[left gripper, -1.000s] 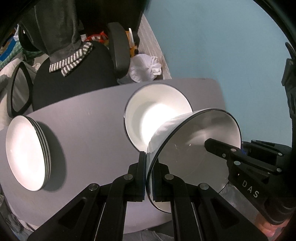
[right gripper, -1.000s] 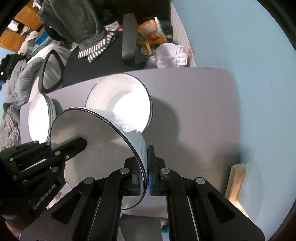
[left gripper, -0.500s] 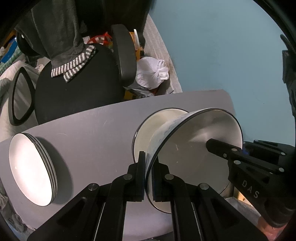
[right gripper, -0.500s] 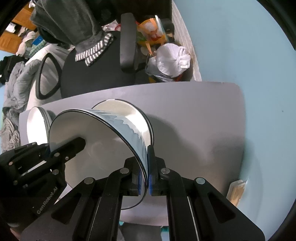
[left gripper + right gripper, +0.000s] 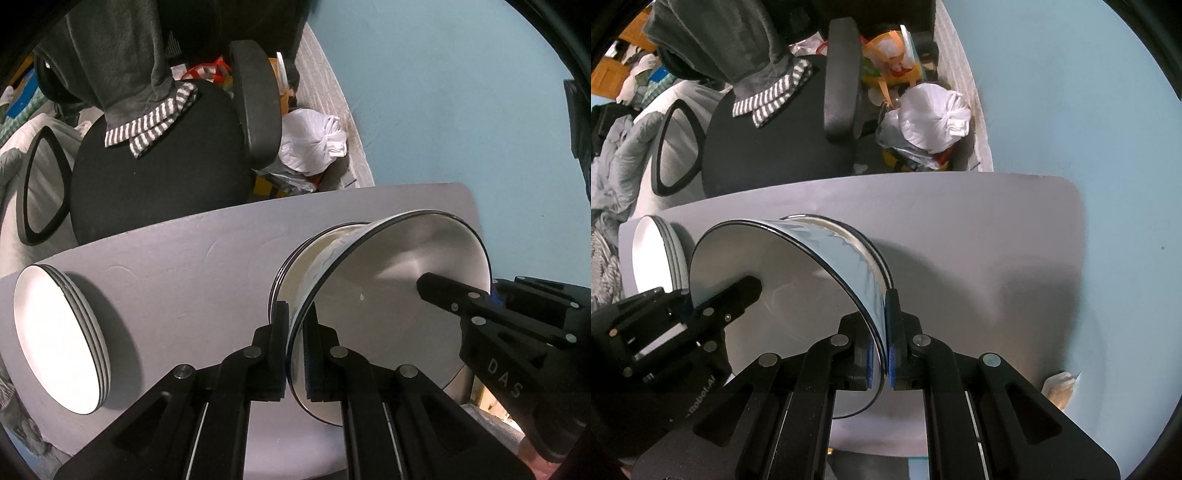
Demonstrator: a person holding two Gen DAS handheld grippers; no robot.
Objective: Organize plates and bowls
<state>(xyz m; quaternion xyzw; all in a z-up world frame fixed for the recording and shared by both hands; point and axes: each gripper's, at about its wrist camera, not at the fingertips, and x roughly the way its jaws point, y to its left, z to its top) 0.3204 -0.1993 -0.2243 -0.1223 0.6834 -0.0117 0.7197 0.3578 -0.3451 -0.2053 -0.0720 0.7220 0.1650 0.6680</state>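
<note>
Pointing steeply down over the grey bench [image 5: 997, 229], both tools are clamped on opposite rims of one white, dark-rimmed bowl [image 5: 388, 295] — the left tool [image 5: 294, 354] pinches its near edge, the right tool [image 5: 882, 354] the far side. The held bowl sits just above a second white bowl [image 5: 849, 230]. A stack of white plates [image 5: 55, 339] rests well to the left.

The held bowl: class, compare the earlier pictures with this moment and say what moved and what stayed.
The held bowl has come down over the second bowl on the table and now covers most of it. No grip changed: the left gripper and right gripper stay clamped on opposite sides of its rim. The stack of plates kept its place.
</note>
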